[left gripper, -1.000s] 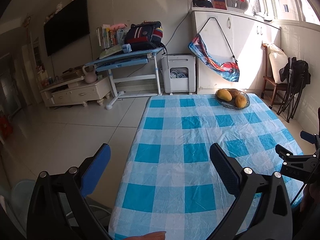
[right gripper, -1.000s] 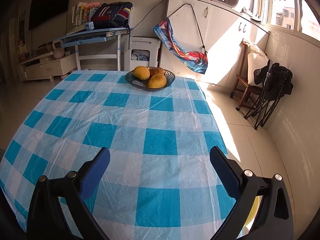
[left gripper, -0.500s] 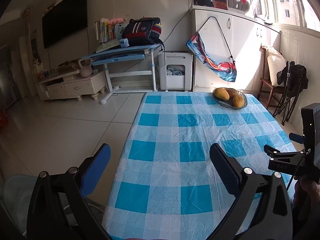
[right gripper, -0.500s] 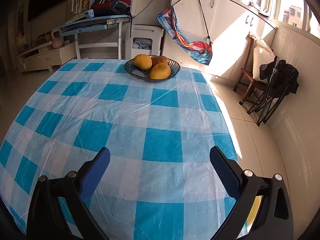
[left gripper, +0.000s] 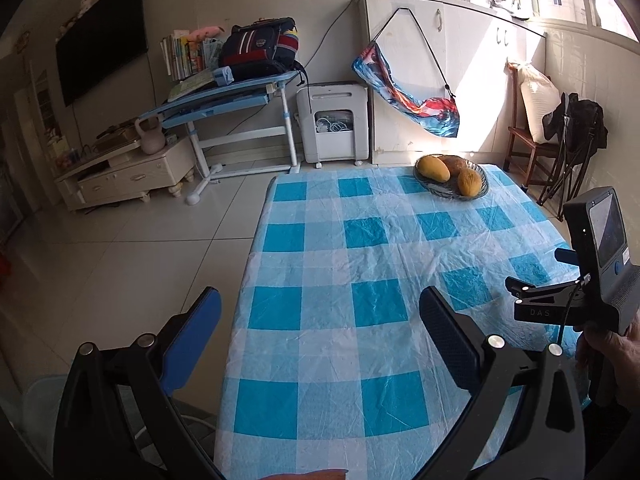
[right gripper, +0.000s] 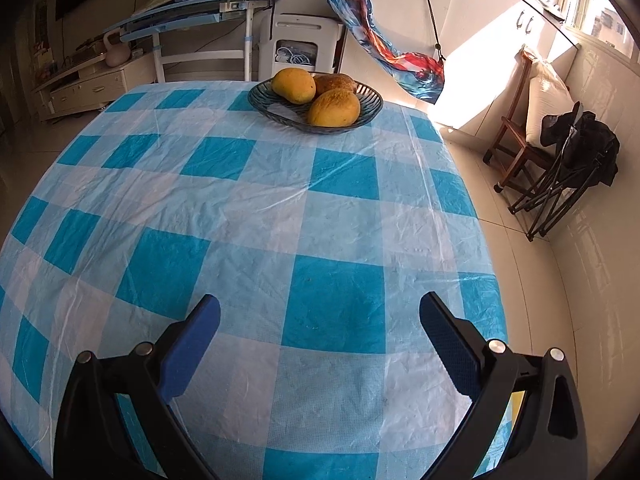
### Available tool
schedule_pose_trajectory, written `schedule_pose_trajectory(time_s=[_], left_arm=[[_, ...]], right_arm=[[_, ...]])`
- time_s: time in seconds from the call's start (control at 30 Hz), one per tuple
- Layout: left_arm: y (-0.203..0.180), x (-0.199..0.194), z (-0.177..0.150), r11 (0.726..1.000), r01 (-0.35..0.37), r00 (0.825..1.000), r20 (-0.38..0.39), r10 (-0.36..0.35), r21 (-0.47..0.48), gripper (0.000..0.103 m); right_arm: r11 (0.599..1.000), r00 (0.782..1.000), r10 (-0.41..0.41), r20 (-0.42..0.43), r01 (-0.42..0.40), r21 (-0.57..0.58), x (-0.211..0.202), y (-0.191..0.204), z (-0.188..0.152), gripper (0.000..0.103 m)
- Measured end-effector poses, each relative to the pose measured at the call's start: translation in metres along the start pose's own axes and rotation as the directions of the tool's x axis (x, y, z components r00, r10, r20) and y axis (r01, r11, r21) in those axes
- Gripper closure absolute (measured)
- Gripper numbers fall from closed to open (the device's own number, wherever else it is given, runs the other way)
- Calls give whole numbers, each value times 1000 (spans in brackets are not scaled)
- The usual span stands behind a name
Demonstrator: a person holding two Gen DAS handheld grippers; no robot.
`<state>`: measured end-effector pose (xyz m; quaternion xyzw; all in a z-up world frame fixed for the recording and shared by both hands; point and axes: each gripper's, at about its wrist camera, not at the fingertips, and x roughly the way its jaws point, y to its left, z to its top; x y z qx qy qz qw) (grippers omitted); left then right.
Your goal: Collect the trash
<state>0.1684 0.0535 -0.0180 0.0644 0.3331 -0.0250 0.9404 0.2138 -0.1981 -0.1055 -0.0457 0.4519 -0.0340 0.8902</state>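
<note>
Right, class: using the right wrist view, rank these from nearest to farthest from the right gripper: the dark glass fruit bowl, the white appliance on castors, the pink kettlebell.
From the right gripper:
1. Dark glass fruit bowl, on the table's far end.
2. White appliance on castors, on the floor behind the bowl.
3. Pink kettlebell, far left on the low cabinet.

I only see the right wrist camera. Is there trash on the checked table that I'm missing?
Observer: None shows in the left wrist view either; the blue-and-white checked tablecloth holds only the dark bowl of yellow fruit.
Operator: Where are the other tongs?
Observer: The left tongs are open and empty, straddling the cloth's left edge.
Operator: What's on the floor there?
Observer: Bare pale floor tiles; a pale bluish shape at the corner is too cut off to identify.
</note>
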Motion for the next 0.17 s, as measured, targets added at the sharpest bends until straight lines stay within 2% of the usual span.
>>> schedule_pose_trajectory(time_s=[0.17], left_arm=[[16,18,-8,996,13,998,-66,-18,-86,7]], right_arm=[[1000,1000,0,-24,0,10,12,-7,3,7]])
